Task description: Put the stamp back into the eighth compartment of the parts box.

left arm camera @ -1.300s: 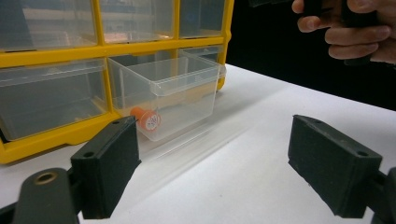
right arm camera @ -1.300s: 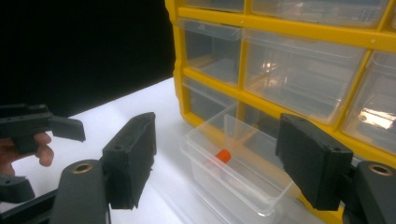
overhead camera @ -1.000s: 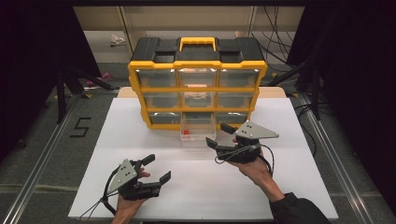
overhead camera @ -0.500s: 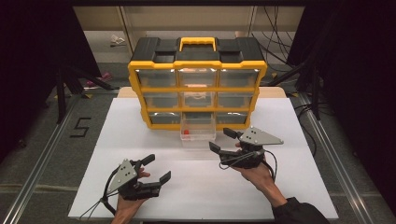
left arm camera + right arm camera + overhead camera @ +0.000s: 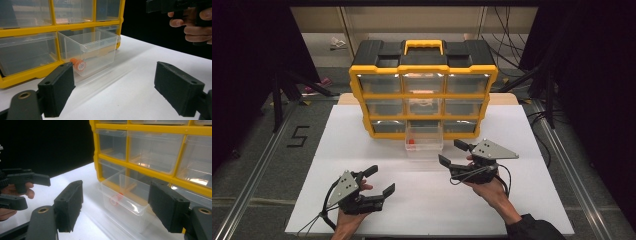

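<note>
drawer (image 5: 424,141) pulled out of bottom middle slot of yellow organizer (image 5: 423,90), orange piece (image 5: 78,65) inside. right gripper (image 5: 456,153) just beside drawer, jaws apart, empty. left gripper (image 5: 379,180) farther from drawer, jaws apart.

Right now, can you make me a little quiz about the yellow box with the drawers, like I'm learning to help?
1. True or false: the bottom middle drawer of the yellow organizer is pulled out.
2. What small thing lies inside that drawer? A) an orange item B) a blue marble C) a key
3. Which hand-held gripper is nearer the drawer, the left hand-held gripper or the right hand-held gripper?

Key:
1. True. It sticks out over the white table.
2. A, the orange item, lying near the drawer's front wall.
3. The right one. Both have their jaws apart and hold nothing.
</note>
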A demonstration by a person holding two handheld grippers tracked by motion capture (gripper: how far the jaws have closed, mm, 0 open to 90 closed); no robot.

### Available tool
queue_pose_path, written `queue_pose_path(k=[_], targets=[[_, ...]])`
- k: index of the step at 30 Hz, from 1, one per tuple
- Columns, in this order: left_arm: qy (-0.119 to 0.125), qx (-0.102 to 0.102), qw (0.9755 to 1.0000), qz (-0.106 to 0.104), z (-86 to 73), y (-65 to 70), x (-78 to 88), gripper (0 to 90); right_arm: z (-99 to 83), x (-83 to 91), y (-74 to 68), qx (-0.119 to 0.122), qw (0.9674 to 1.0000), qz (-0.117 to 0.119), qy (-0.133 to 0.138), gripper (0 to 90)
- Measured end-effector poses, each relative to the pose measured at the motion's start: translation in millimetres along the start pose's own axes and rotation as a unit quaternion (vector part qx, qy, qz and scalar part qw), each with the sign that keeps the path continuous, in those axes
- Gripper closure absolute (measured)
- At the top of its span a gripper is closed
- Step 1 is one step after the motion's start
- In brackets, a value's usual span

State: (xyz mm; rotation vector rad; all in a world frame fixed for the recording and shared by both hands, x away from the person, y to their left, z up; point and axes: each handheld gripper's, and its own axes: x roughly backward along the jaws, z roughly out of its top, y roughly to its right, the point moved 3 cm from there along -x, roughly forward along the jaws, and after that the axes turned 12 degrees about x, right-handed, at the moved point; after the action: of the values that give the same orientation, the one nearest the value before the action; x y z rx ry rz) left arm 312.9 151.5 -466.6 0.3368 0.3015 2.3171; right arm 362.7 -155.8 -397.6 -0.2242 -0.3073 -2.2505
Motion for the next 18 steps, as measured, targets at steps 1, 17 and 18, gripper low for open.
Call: queue_pose_path(k=[1, 17, 18], targets=[[0.000, 0.000, 1.0000, 0.000, 0.0, 0.0, 0.1, 16.1, -0.6, 0.8, -0.2, 0.000, 1.0000, -0.001, 0.000, 28.8], [0.002, 0.000, 1.0000, 0.000, 0.3, 0.1, 0.3, 16.1, -6.9, 11.5, -1.7, -0.002, 0.9999, -0.001, 0.013, 28.7], [0.002, 0.000, 1.0000, 0.000, 0.3, 0.1, 0.3, 16.1, -6.9, 12.1, -1.8, -0.002, 0.9999, -0.002, 0.014, 28.7]])
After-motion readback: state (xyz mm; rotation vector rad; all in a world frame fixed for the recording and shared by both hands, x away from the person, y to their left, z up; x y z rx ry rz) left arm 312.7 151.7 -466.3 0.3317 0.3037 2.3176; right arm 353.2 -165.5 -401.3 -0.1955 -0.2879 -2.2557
